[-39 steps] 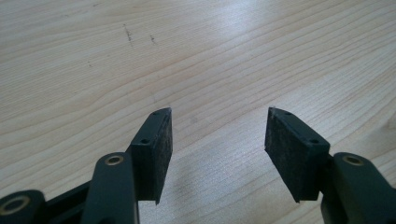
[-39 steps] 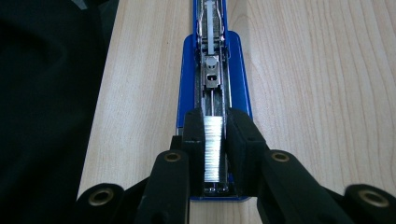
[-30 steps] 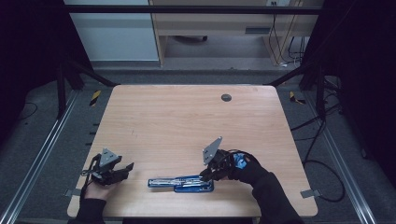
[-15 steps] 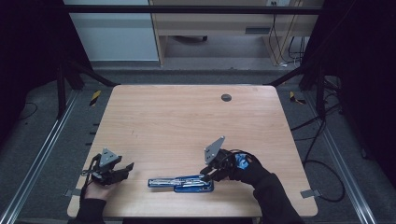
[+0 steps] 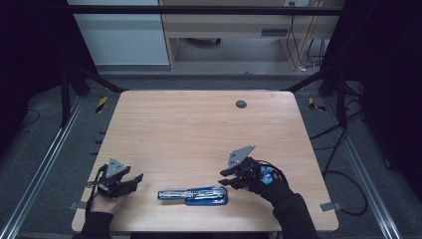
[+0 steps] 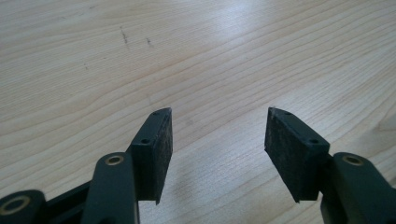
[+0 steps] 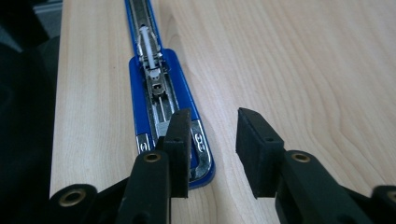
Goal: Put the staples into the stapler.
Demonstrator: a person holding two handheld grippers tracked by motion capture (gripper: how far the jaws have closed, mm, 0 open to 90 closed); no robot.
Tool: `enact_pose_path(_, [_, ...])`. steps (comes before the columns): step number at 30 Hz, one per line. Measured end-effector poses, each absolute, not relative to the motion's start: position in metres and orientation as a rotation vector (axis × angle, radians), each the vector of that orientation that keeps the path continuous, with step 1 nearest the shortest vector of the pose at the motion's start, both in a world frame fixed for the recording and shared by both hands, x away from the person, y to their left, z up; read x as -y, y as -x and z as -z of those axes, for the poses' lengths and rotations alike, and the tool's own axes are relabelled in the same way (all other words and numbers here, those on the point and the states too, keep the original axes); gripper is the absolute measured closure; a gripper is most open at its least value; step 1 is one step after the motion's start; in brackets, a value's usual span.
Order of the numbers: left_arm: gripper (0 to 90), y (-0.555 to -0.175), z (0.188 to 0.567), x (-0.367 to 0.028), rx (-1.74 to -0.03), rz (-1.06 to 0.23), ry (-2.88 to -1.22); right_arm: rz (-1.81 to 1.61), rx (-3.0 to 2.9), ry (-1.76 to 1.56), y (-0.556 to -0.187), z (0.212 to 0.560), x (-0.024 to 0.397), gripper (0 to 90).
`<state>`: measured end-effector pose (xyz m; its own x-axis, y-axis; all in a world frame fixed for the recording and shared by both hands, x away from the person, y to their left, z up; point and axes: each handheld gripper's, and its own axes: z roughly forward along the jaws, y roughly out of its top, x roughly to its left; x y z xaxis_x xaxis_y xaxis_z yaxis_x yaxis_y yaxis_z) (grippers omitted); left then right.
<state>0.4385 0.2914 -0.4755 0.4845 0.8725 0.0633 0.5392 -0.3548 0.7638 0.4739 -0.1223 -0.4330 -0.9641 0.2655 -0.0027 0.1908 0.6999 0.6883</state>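
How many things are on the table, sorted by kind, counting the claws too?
Blue stapler, lying opened out flat: 1
Handheld claws: 2, the left claw and the right claw, both open with nothing between the jaws
Dark round cable hole in the table top: 1
Total: 4

Light wood-grain desk [image 5: 199, 134], round dark grommet hole [image 5: 241, 104] near far edge. Grey carpeted floor [image 5: 64, 164] around it, black cables [image 5: 343, 174] trailing. Metal floor rails [image 5: 40, 169] each side. Beyond: pale wooden bench [image 5: 224, 22], white cabinet panel [image 5: 117, 37]. Surroundings dark.
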Motion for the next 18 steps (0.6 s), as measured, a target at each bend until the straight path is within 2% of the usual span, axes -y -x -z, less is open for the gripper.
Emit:
enact_pose_path(13, [42.9,-0.429,0.464,-0.282,-1.084,-0.587,-2.019,-1.305,-2.556,-0.684,-0.450,0.440,0.157,62.8])
enact_pose_path(18, [42.9,-0.424,0.462,-0.274,-1.039,-0.564,-2.040,-1.301,-2.557,-0.735,-0.443,0.447,0.159,65.2])
